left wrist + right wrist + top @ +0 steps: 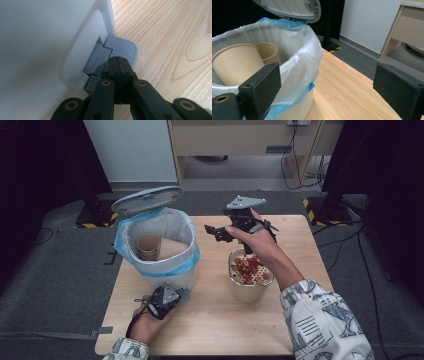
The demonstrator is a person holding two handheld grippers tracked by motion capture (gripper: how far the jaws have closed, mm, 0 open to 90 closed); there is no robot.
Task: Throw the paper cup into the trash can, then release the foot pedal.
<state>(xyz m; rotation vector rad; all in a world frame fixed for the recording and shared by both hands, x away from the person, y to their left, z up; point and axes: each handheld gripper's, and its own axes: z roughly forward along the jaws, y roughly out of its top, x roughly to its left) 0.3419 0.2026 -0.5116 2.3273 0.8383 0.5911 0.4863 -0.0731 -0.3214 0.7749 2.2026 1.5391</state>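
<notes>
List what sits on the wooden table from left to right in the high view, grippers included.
White pedal bin with a blue-edged liner and raised grey lid, paper cups inside → shut left gripper at the bin's grey pedal → open, empty right gripper → metal container of red pieces.

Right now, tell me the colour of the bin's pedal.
Grey, ribbed pedal; the left gripper view shows it best.

The white pedal bin (160, 255) stands at the wooden table's (215, 320) left edge, lid (146, 199) raised (blue liner inside), with two brown paper cups (150, 246) lying inside.
</notes>
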